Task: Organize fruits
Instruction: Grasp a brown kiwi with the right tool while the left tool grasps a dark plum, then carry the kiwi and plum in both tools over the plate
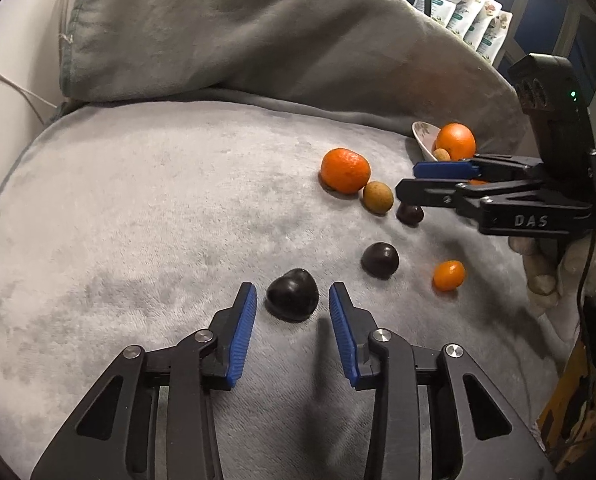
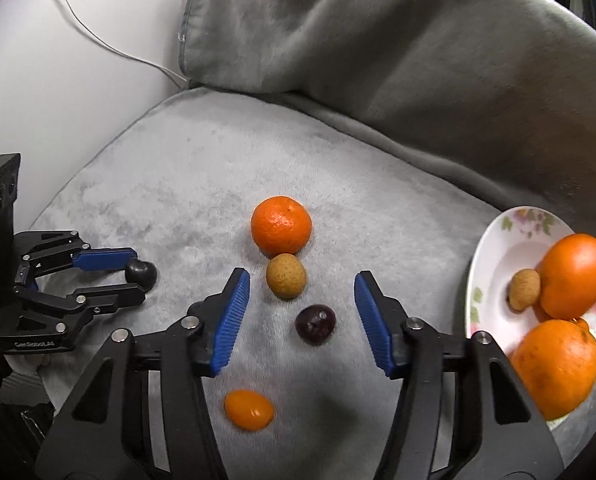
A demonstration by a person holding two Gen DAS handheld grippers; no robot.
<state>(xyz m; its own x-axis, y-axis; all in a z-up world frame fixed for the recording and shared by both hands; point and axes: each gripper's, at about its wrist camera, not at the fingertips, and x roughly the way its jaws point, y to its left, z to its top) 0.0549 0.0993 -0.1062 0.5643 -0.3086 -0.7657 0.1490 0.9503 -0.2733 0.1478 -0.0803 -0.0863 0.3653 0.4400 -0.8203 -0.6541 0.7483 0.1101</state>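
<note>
Fruits lie on a grey cushion (image 1: 157,200). My left gripper (image 1: 292,300) is open, its blue pads either side of a dark plum (image 1: 292,300), apart from it; it also shows in the right wrist view (image 2: 135,276). A second dark plum (image 1: 380,260) lies beyond. My right gripper (image 2: 302,280) is open above a small dark fruit (image 2: 315,324), with a tan longan (image 2: 286,275) and a mandarin (image 2: 280,230) ahead. A kumquat (image 2: 249,409) lies below it. A floral plate (image 2: 494,256) at the right holds two oranges (image 2: 574,276) and a longan (image 2: 524,289).
A grey blanket-covered backrest (image 2: 378,40) rises behind the cushion. A white wall with a cable (image 2: 97,40) is at the left. Packaged goods (image 1: 470,12) stand on shelving at the far right. The cushion's edge curves round at the left.
</note>
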